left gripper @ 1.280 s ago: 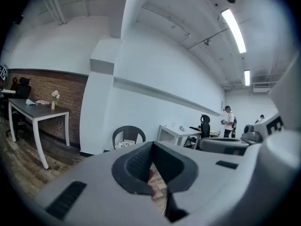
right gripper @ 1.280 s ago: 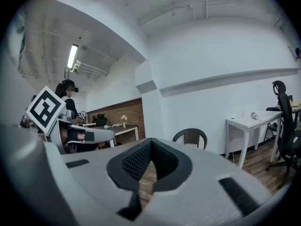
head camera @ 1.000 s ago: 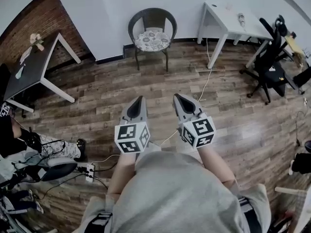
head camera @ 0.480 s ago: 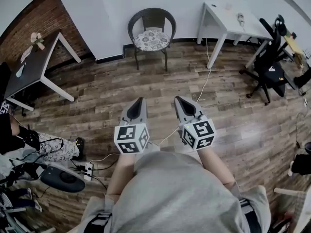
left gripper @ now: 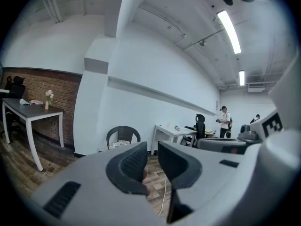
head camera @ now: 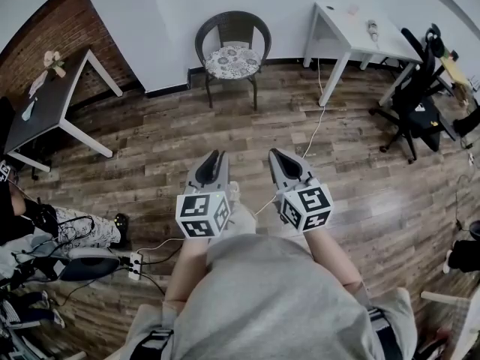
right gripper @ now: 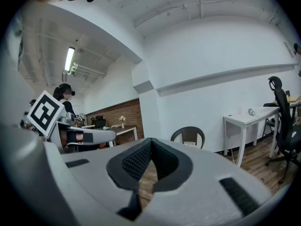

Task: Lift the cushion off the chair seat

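Looking steeply down on a wood-plank floor (head camera: 150, 145) in a white-walled room, with a dark table (head camera: 52, 103) slanting along the left edge and a white table (head camera: 352, 25) at the upper right.

Standing at top centre, backing against the wall: a wicker chair (head camera: 232, 28), with the patterned cushion (head camera: 233, 61) lying flat on its seat, nothing touching it.

Hanging side by side in the lower middle of the frame, well apart from the chair, with a broad stretch of bare planks lying between: the left gripper (head camera: 217, 156) and the right gripper (head camera: 274, 154), both pointing toward the chair.

Having just been opening, the left jaws now standing a narrow slit apart, showing only floor in the gap. Pressing together at the tips, the right jaws gripping nothing.

Judging from this, reading the task as not yet begun: cushion not reached, not gripped, not raised. Remaining, by the look of it: closing the whole gap to the chair, spreading the jaws wider, catching the cushion by its rim, and bringing it up clear of the seat.
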The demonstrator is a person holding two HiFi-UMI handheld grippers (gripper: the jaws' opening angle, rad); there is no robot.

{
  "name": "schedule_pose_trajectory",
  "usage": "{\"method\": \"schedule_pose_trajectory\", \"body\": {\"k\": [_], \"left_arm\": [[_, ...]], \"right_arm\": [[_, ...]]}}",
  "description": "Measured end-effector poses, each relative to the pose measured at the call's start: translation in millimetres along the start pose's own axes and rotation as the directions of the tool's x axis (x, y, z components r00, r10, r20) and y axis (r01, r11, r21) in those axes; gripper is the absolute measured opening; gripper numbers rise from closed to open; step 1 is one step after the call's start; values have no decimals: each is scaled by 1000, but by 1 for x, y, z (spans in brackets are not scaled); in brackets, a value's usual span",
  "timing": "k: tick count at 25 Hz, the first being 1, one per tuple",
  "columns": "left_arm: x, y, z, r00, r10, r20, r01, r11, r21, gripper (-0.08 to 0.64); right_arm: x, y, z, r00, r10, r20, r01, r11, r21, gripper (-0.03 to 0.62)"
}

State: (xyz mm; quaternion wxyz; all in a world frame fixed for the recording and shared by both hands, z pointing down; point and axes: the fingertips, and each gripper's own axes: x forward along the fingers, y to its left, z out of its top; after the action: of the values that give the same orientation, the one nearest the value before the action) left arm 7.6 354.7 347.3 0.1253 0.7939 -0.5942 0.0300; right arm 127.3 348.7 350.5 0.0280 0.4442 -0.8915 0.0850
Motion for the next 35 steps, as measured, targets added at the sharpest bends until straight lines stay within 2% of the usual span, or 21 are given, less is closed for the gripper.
{"method": "schedule_pose_trajectory", "body": {"k": [10, 18, 27, 35], "left_arm": [[66, 24, 2, 1000, -26, -8, 26, 1000, -5, 154], [142, 65, 19, 999, -47, -8, 47, 999, 20, 210], [235, 126, 51, 998, -62, -25, 62, 998, 3, 216], [310, 179, 65, 997, -75, -31, 75, 997, -10, 216]], "right_arm": [[53, -33, -3, 1000, -13, -28, 13, 1000, -2, 0], [129, -73, 5, 998, -45, -40, 45, 999, -7, 0], [237, -109, 36, 996, -65, -55, 63, 998, -30, 0], [323, -145, 50, 994, -88, -62, 86, 996, -28, 0]]}}
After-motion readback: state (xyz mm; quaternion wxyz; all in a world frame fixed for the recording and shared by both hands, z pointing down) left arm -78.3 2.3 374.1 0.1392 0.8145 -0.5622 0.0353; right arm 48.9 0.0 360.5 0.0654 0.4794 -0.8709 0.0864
